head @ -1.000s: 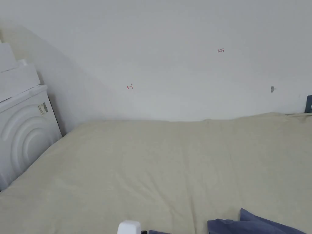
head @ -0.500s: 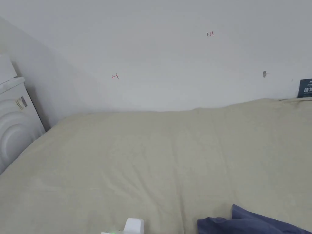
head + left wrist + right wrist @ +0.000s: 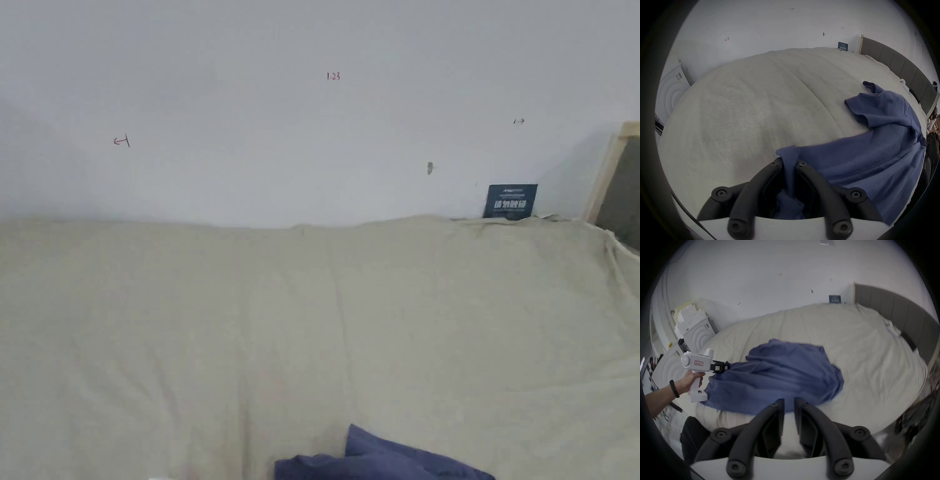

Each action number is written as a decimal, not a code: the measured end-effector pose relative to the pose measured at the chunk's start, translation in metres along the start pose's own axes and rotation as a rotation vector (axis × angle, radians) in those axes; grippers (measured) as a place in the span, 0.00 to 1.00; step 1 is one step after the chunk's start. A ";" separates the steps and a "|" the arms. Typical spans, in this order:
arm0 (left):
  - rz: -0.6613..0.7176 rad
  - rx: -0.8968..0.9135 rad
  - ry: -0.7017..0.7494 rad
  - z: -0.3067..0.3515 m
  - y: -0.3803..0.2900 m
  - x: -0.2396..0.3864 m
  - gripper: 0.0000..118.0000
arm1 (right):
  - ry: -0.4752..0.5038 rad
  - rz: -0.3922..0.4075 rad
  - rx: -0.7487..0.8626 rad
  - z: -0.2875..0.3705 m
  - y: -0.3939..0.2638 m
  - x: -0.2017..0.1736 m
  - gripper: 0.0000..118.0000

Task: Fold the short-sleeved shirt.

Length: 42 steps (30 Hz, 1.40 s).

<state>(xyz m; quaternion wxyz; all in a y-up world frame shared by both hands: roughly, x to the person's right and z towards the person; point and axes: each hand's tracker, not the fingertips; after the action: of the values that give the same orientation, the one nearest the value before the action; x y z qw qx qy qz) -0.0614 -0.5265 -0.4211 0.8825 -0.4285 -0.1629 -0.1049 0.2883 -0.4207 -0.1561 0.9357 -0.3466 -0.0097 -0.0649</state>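
Shirt: blue short-sleeved cotton shirt (image 3: pixel 778 378) lies rumpled and unfolded near the front edge of the bed with the cream sheet (image 3: pixel 843 337).
Left gripper (image 3: pixel 789 164): fingers clamped on a bunched shirt edge.
Right gripper (image 3: pixel 789 400): fingers narrowly parted, holding nothing, above the bed's near edge.
Progress: no fold made; spreading flat and all folds remain.
Writing: small red marks on the white wall (image 3: pixel 333 76) and a dark card (image 3: pixel 510 200), both too small to make out.

Plain blue shirt (image 3: pixel 779 376) on cream, perhaps pale beige, bedsheet (image 3: pixel 851 344); black claws
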 end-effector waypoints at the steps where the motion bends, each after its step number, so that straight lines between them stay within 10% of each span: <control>1: 0.008 -0.002 -0.002 0.000 0.000 -0.001 0.11 | 0.008 0.018 0.021 -0.006 0.009 0.002 0.32; 5: 0.038 -0.023 -0.019 -0.001 0.005 -0.005 0.11 | 0.025 0.110 0.017 -0.050 0.054 0.012 0.61; 17: 0.111 -0.029 -0.061 -0.004 0.007 -0.019 0.12 | 0.088 0.303 -0.165 -0.210 0.145 0.001 0.61; 22: 0.120 -0.023 -0.070 -0.004 0.006 -0.020 0.12 | 0.089 0.349 -0.255 -0.244 0.143 -0.007 0.31; 27: 0.150 -0.012 -0.086 -0.004 0.004 -0.024 0.12 | 0.091 0.334 -0.295 -0.254 0.138 -0.003 0.25; 29: 0.159 -0.007 -0.089 -0.004 0.003 -0.025 0.12 | 0.101 0.289 -0.318 -0.255 0.136 0.000 0.03; 42: 0.317 0.126 -0.161 0.052 0.002 -0.042 0.09 | 0.181 0.097 -0.068 -0.161 0.161 0.008 0.03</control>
<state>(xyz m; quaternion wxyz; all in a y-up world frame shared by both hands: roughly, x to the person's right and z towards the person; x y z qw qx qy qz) -0.1098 -0.4825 -0.4078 0.8973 -0.3995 -0.1698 0.0803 0.3125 -0.4057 -0.3821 0.9226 -0.3707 0.0938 -0.0511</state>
